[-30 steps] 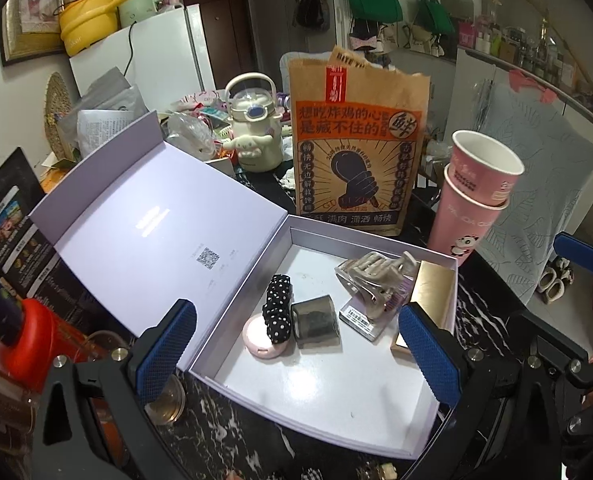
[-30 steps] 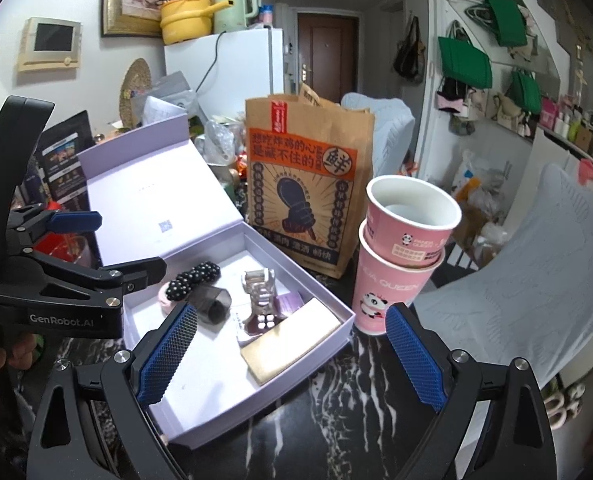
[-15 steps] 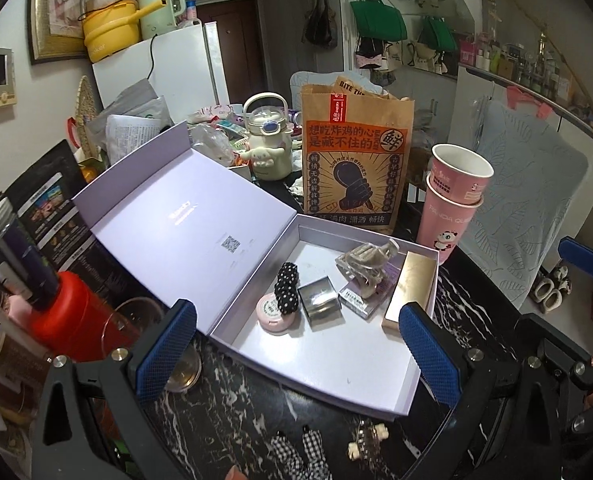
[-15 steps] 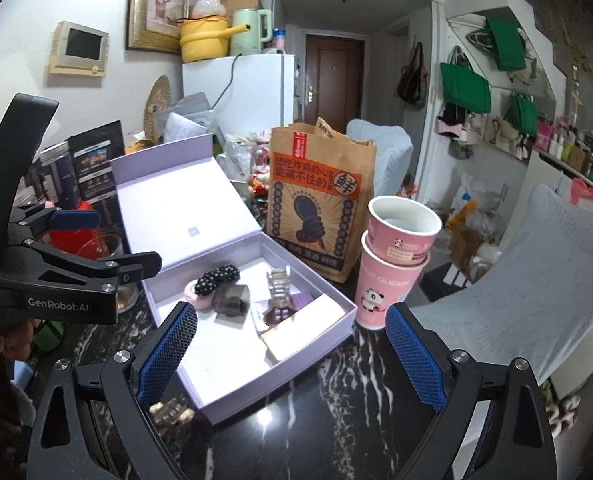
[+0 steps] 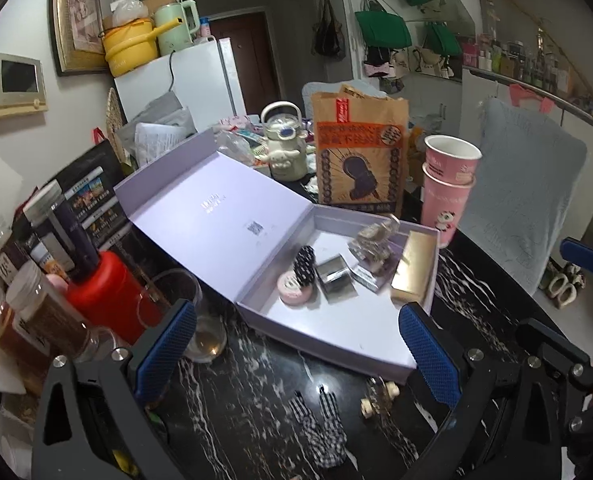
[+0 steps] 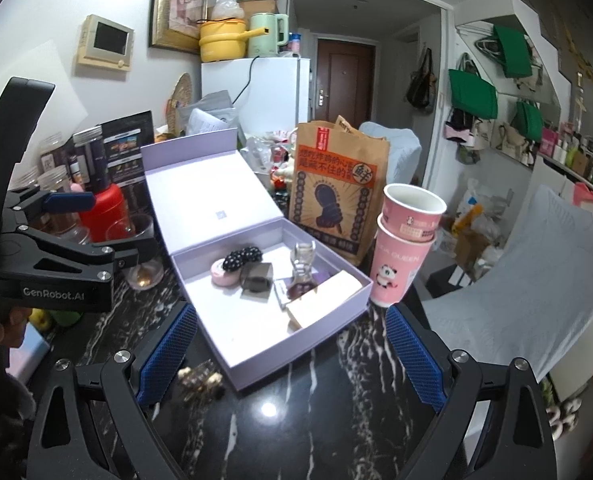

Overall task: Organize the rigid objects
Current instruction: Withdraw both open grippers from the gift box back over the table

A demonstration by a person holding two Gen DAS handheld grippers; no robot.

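An open lilac box (image 5: 336, 344) (image 6: 256, 364) lies on the black marble table with its lid folded back. Inside are a pink round compact (image 5: 294, 288), a black beaded clip (image 5: 303, 262), a grey square case (image 5: 334, 278), a clear hair claw (image 5: 374, 240) and a gold flat box (image 5: 414, 266). On the table in front of the box lie a checked bow (image 5: 322, 428) and a small gold clip (image 5: 378, 396) (image 6: 200, 380). My left gripper (image 5: 296, 356) and right gripper (image 6: 290, 356) are both open and empty, held back from the box.
Stacked pink paper cups (image 5: 448, 192) (image 6: 404, 240) and a brown paper bag (image 5: 358, 156) stand behind the box. A red bottle (image 5: 104, 292), jars and a glass (image 5: 192, 312) crowd the left. A grey chair (image 6: 536, 280) is at right.
Both grippers have pulled back and up from the box. The bow and gold clip on the table have come into view in front of it.
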